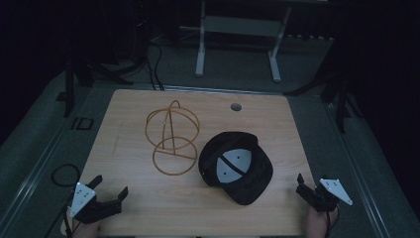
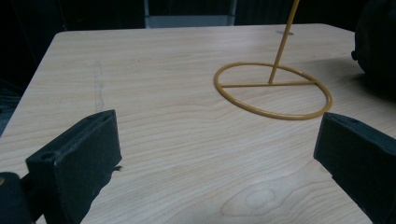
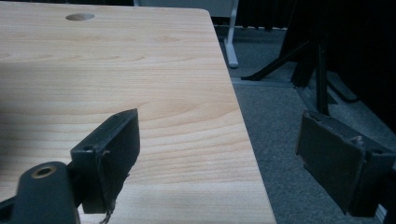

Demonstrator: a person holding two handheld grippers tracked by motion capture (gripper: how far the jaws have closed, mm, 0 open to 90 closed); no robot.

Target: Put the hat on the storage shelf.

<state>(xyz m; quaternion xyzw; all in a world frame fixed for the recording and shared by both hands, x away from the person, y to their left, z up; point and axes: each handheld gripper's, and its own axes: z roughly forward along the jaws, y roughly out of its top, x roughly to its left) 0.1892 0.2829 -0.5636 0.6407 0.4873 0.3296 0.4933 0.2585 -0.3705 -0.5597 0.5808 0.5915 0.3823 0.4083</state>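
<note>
A gold wire hat stand stands upright left of centre on the wooden table. Just to its right a black cap lies upside down, its grey lining showing. My left gripper hovers open over the table's near left corner with nothing between its jaws. In the left gripper view the left gripper faces the hat stand's ring base, and the cap sits at the right edge. My right gripper is open at the near right corner. The right gripper straddles the table's right edge.
A round cable hole sits near the table's far edge, also seen as the hole. Beyond the table stand a white desk frame and black stand legs. A cable loop lies on the grey floor at left.
</note>
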